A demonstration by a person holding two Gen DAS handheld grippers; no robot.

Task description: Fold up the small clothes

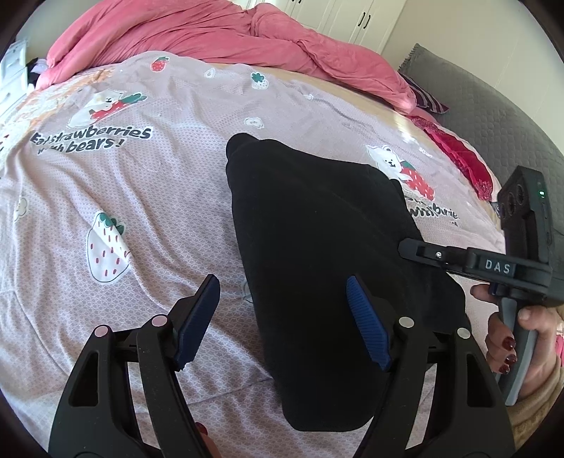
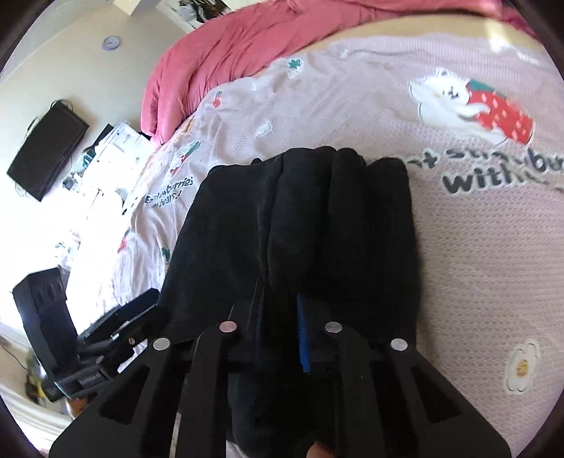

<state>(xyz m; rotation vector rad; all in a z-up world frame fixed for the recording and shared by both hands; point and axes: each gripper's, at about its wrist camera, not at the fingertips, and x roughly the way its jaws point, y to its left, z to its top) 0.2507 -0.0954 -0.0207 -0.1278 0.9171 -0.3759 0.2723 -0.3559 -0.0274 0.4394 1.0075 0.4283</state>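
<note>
A black garment [image 1: 317,246] lies folded in a long strip on the pink printed bedsheet [image 1: 141,211]. My left gripper [image 1: 282,292] is open above its near left edge, with one blue pad over the sheet and the other over the cloth, holding nothing. My right gripper [image 1: 409,248] reaches in from the right and pinches the garment's right edge. In the right wrist view the right gripper [image 2: 280,310] is shut on the black garment [image 2: 317,218], which bunches in ridges ahead of the fingers.
A rumpled pink duvet [image 1: 218,31] lies along the far side of the bed. A grey padded headboard [image 1: 493,105] and red cloth [image 1: 461,158] are at the right. White wardrobes stand behind. A black screen [image 2: 46,151] and cluttered furniture lie beyond the bed's left edge.
</note>
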